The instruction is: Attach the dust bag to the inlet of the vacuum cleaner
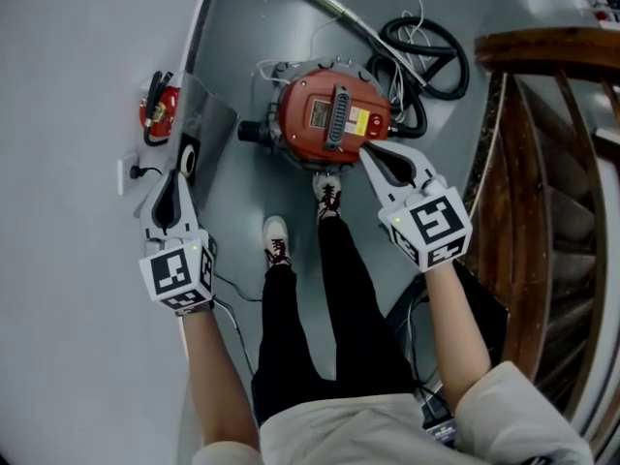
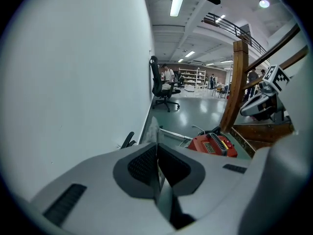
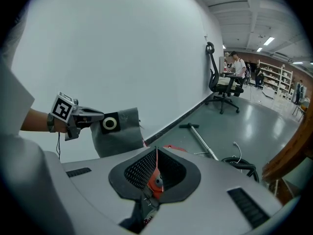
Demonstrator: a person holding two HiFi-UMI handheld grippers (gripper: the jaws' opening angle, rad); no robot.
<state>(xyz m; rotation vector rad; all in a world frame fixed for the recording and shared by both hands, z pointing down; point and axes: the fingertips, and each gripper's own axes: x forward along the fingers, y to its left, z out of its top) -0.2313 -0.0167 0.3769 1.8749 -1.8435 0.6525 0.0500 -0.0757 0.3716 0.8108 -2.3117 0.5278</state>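
Note:
The red drum vacuum cleaner (image 1: 329, 114) stands on the grey floor in front of the person's feet. My left gripper (image 1: 176, 177) is shut on the black collar of the grey dust bag (image 1: 205, 124), which hangs off to the left of the vacuum near the wall. In the right gripper view the bag (image 3: 120, 133) shows its white ring (image 3: 109, 124). My right gripper (image 1: 366, 151) is shut with nothing seen in it, its tips just over the vacuum's near right edge. The vacuum's inlet is not clearly visible.
A black hose (image 1: 426, 56) and a metal wand (image 1: 320, 3) lie beyond the vacuum. A red fire extinguisher (image 1: 158, 108) and a wall socket (image 1: 131, 172) are by the white wall at left. A wooden staircase (image 1: 542, 163) rises at right. An office chair (image 2: 161, 89) stands far off.

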